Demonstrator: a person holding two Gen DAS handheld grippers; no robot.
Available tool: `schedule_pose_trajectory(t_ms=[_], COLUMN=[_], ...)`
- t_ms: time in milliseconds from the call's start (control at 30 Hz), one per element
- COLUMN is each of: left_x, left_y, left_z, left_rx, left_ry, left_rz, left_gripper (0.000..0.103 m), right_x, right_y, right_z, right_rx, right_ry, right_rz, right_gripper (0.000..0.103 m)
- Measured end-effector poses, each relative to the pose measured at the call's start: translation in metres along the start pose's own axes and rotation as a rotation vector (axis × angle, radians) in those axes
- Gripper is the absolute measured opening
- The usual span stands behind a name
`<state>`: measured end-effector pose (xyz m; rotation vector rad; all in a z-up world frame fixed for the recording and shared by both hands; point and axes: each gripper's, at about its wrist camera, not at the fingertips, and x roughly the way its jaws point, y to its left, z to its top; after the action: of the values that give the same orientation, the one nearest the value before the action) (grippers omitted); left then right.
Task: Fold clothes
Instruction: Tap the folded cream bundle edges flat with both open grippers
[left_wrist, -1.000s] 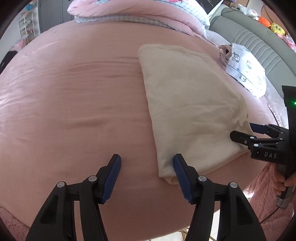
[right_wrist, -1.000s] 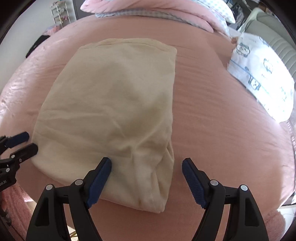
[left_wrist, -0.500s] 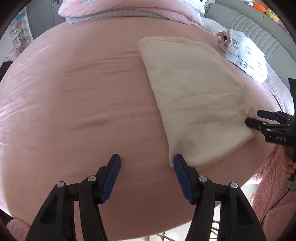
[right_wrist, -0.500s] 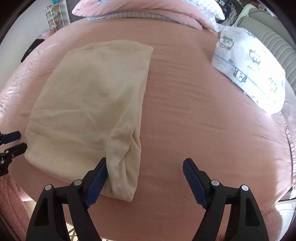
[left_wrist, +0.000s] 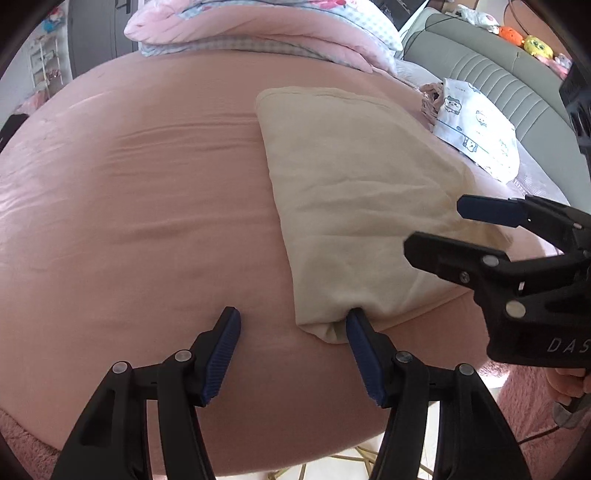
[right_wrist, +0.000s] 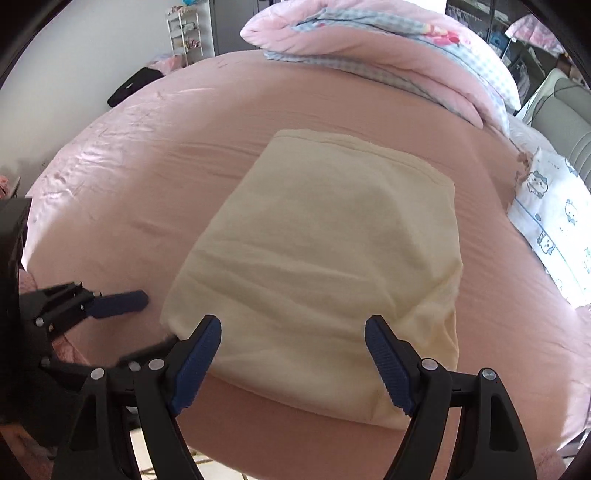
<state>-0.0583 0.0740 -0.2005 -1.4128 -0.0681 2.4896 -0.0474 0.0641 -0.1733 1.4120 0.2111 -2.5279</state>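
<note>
Both black two-finger grippers, left (left_wrist: 291, 354) and right (right_wrist: 291, 363), hang spread and empty at the lower-frame near edge of the soft, limp cream folded cloth garment (right_wrist: 325, 251), best pinched at its near corners.

One folded cream garment (right_wrist: 325, 258), one white printed cloth (right_wrist: 554, 221), one rolled pink quilt (right_wrist: 388, 48), one pink bed (left_wrist: 147, 221), two grippers: left (left_wrist: 291, 325), right (right_wrist: 293, 332).

A home bedroom — pink-sheeted bed (right_wrist: 147, 177), rolled quilt (right_wrist: 388, 48), plush toys (left_wrist: 524, 37) on a grey headboard (left_wrist: 498, 74).
</note>
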Motion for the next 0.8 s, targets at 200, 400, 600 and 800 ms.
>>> schedule_pose_trajectory(t_ms=[200,400,600,800], left_x=[0.001,-0.004,0.001,0.003], left_y=[-0.002,0.010,-0.001,0.002], left_z=[-0.001,-0.008,-0.002,0.003], left_rx=[-0.011,0.027,0.075,0.039], left_ry=[-0.043,-0.011,0.000,-0.027], left_rz=[0.004,-0.028,-0.090,-0.024], left_gripper=[0.058,0.057,0.076,0.068], right_x=[0.003,0.017,-0.009,-0.013], right_y=[-0.010,-0.064,-0.118,-0.046], right_z=[0.005,-0.025,-0.035,-0.006], right_rx=[0.035,0.129,0.360,0.092], right_ry=[-0.040,0.047,0.008,-0.033], right_rz=[-0.078,-0.167,-0.144,-0.059], right_gripper=[0.080,0.079,0.078,0.078])
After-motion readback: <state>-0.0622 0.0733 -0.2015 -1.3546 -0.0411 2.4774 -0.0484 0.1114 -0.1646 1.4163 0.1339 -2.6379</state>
